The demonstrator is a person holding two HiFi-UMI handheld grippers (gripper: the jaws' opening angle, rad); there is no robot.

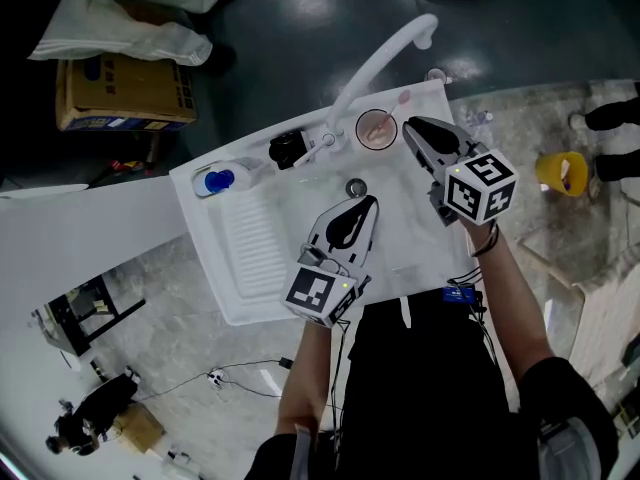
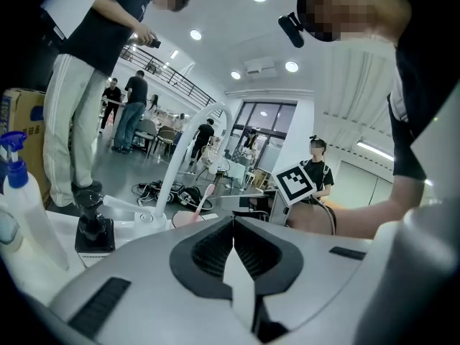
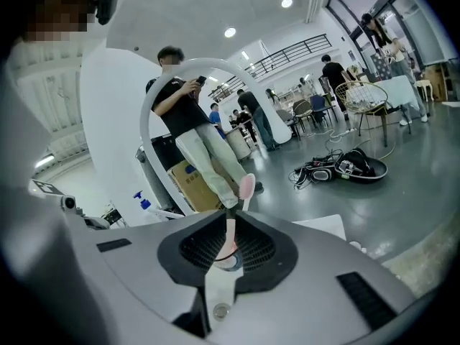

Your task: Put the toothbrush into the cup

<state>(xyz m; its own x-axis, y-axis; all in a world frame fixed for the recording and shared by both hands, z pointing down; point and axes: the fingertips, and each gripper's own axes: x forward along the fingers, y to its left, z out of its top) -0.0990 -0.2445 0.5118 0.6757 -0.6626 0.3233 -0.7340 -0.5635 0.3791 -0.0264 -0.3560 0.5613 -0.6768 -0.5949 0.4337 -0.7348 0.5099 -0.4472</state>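
Head view: the pink cup point(image 1: 377, 128) stood on the back ledge of the white sink point(image 1: 200, 208), just right of the faucet point(image 1: 385, 53) base. Your right gripper point(image 1: 408, 125) was just beside the cup on its right. Your left gripper point(image 1: 372, 201) hung over the basin, near the drain point(image 1: 356, 187) and well apart from the cup. This view did not resolve either jaw gap. It alone showed the spray bottle point(image 1: 220, 180) at the sink's back left corner and the cardboard box point(image 1: 125, 93) on the floor beyond.

Right gripper view: your jaws stood narrowly apart. The pink toothbrush point(image 3: 246, 187) showed in line with that gap, its head rising above the jaw tips and the cup rim visible below. The pads were not pressing on it; the gripper held nothing. A standing person point(image 3: 188, 121) appeared behind the faucet arch.

Left gripper view: your jaws met at the tips, with nothing between them. Only this view gave the cup side-on: the toothbrush point(image 2: 205, 198) stood in it, bristle end up, leaning right. It also caught the right gripper's marker cube point(image 2: 296, 182) to the right of the cup.
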